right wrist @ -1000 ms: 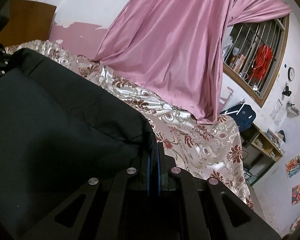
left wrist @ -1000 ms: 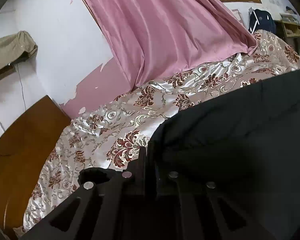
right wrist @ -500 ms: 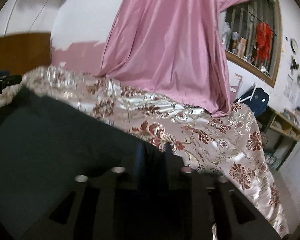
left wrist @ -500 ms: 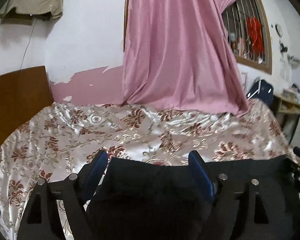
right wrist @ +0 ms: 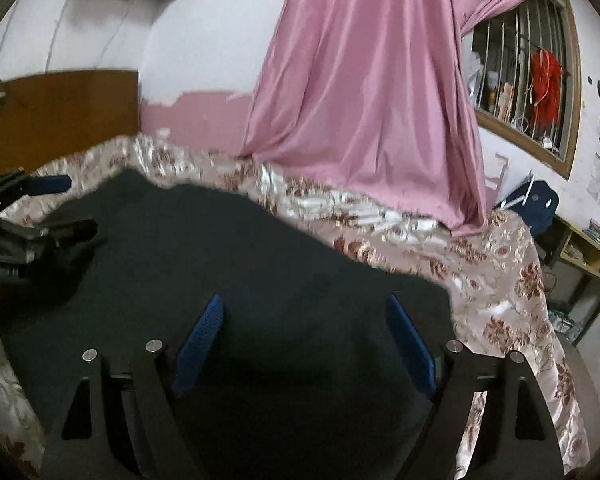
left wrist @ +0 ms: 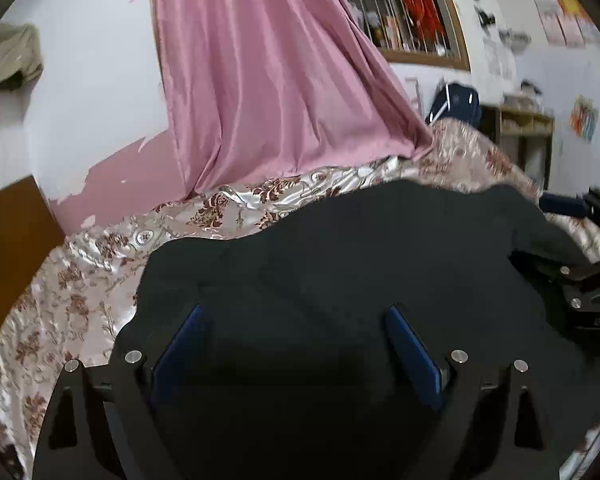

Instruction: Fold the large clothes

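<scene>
Black matte garment [left wrist: 360,248] lies rumpled on glossy floral bedspread [left wrist: 80,280].

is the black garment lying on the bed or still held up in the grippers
Lying on the bed. The black garment rests on the floral bedspread, and both the left gripper and right gripper are opening, pads clear of it.

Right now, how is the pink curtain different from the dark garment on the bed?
The pink curtain hangs from above in long vertical folds; the dark garment lies spread flat on the floral bedspread.
The curtain is shiny and pink; the garment is matte and near black.
Only the curtain's bottom edge reaches the bed, at the wall side; the garment covers the near part.
Both are large cloths resting on that bedspread.
</scene>
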### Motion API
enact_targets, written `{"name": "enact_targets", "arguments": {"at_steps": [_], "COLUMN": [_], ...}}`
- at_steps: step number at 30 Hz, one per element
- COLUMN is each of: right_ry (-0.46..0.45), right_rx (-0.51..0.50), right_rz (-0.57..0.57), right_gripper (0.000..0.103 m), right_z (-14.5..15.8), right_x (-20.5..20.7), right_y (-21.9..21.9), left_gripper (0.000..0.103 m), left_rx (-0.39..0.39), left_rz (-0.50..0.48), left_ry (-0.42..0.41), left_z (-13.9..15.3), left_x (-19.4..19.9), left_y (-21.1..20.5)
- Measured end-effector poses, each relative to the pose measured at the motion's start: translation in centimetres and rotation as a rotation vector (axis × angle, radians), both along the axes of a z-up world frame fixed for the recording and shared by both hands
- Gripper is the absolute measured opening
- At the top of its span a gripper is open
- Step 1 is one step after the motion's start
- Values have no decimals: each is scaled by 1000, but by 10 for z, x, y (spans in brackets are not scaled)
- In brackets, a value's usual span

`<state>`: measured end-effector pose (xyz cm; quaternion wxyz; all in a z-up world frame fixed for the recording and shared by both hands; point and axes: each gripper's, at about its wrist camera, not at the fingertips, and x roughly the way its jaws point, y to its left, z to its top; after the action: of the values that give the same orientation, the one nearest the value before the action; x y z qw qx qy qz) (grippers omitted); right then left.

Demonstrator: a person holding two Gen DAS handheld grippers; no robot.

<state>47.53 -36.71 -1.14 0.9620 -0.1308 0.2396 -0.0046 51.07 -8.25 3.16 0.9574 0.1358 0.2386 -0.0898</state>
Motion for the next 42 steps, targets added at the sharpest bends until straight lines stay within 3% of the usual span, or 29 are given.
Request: {"name": "enact_targets", "arguments": {"at_steps": [6,14,30,42], "right_ry": [78,180,179,201], "right_rx": [50,109,129,206], "right_rz": [-44,-78,-74,-61], "right_gripper": [79,79,80,83], "right_z": [-10,-27,-50,-65], "right_x": [55,114,132,137], "right_y": [-13,-37,-34,-43], "left_gripper": [93,93,98,102], "left_rx": [81,-5,-101,-166], "left_rz": [75,193,192,158], "left_ry": [47,208,186,213], "left_z": [1,-11,-40,-50], "left_x": [48,116,128,135], "left_y": [-14,13,21,26]}}
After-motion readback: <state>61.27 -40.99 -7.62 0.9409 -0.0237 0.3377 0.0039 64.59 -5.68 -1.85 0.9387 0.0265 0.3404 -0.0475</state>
